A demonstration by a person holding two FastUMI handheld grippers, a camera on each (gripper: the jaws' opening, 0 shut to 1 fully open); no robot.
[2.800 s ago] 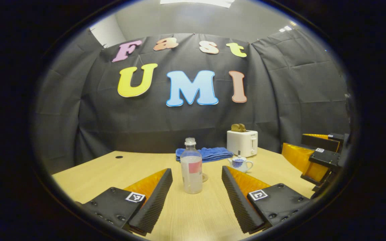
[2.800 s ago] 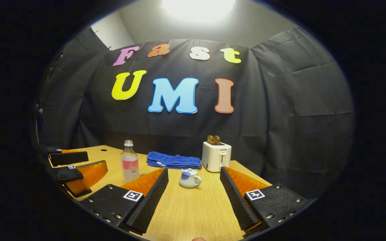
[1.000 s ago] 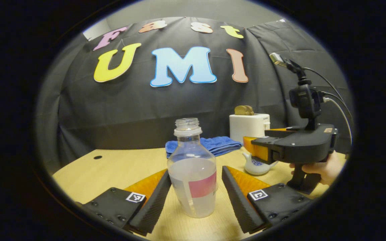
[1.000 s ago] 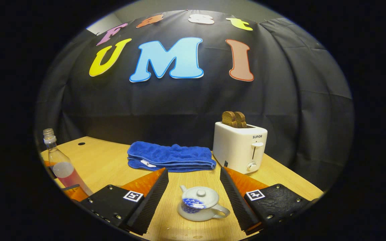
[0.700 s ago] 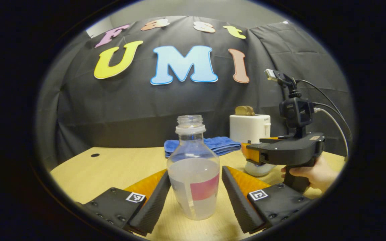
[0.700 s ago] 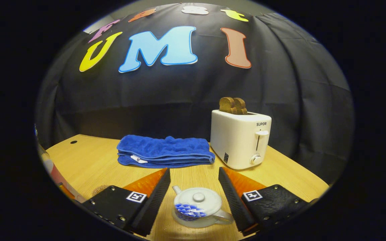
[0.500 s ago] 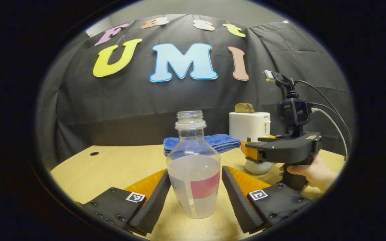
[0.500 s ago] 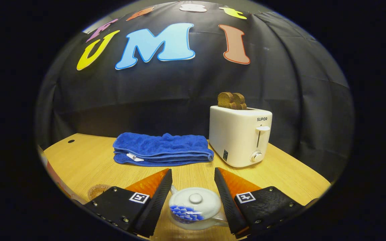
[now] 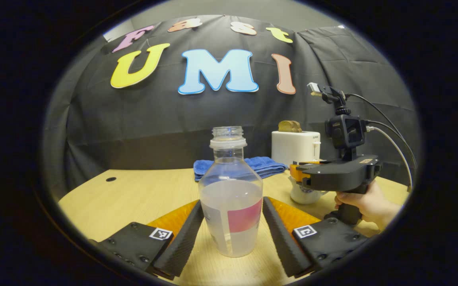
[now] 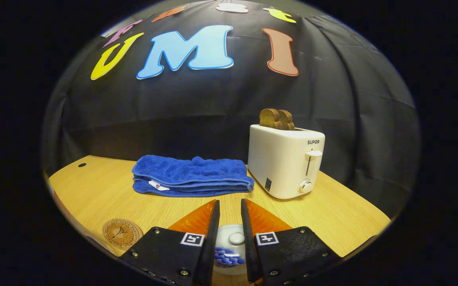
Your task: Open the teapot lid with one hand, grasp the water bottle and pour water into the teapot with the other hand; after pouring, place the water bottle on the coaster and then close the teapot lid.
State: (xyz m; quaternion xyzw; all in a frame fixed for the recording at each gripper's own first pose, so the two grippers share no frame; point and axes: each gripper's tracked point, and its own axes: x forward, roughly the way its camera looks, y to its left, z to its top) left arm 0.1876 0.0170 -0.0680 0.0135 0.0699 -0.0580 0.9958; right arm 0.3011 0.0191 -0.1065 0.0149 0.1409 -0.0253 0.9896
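My left tongs (image 9: 231, 234) sit low on the wooden surface (image 9: 141, 194), near its front edge. They are open. The water bottle (image 9: 231, 198) stands upright between the two fingers. The fingers are just beside the bottle, one on each side, but I cannot tell if they touch it. The bottle has no cap on, and there is water in it up to about the middle. It has a pink label.

Behind the bottle, close to the back edge of the surface, lies a folded blue towel (image 9: 261, 166). To the right of the towel stands a white toaster (image 9: 295, 147) with brown toast sticking out of the top.

In the left gripper view I also see my right hand (image 9: 366, 202) holding the right tongs. They are over the teapot (image 9: 303, 194), which sits in front of the toaster, on the right side of the surface.

In the right gripper view, a round brown coaster (image 10: 122, 230) lies flat on the left part of the surface. My right tongs (image 10: 229, 238) are nearly closed. The white lid knob (image 10: 236, 238) of the teapot is between the fingers. There is a small gap on the left of the knob, so I cannot tell if they pinch it. The lid is on the teapot. The teapot has blue marks on its side.
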